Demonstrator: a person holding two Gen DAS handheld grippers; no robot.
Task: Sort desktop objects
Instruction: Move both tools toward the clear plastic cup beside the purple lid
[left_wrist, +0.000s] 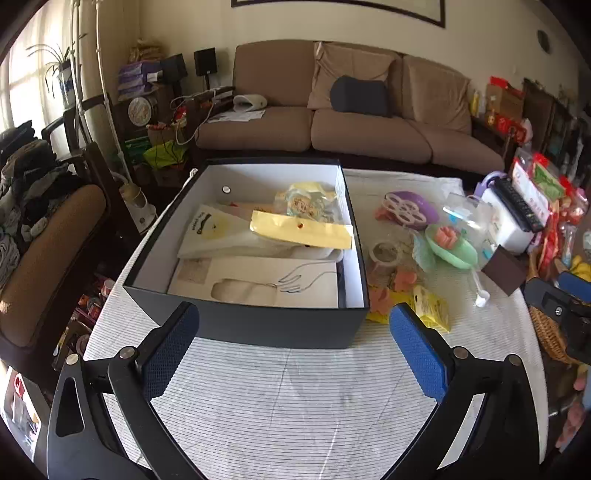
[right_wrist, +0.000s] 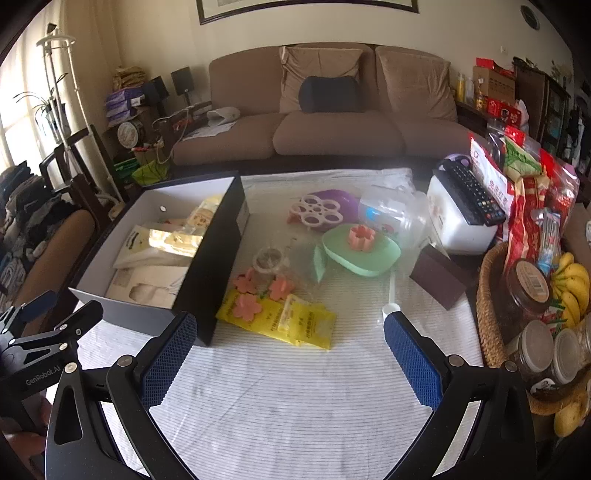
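Left wrist view: the left gripper (left_wrist: 293, 347) hangs released, jaws spread wide and empty, tilted down over the striped counter (left_wrist: 295, 406). Straight ahead at 12 o'clock stands the dark box (left_wrist: 258, 325), open, with a yellow envelope (left_wrist: 301, 230) and paper packets inside. At 2 o'clock lie a purple dish (left_wrist: 417, 205), a green dish (left_wrist: 454, 249) and a tape roll (left_wrist: 384, 253).

Right wrist view: the right gripper (right_wrist: 290, 349) is likewise released and empty, angled down. Yellow packets (right_wrist: 280, 317) with pink flower pieces (right_wrist: 245, 304) lie at 12 o'clock, just beside the box (right_wrist: 207, 280) at 11. A brown block (right_wrist: 439, 282) sits at 1 o'clock, a wicker basket (right_wrist: 485, 314) with bananas at 3.
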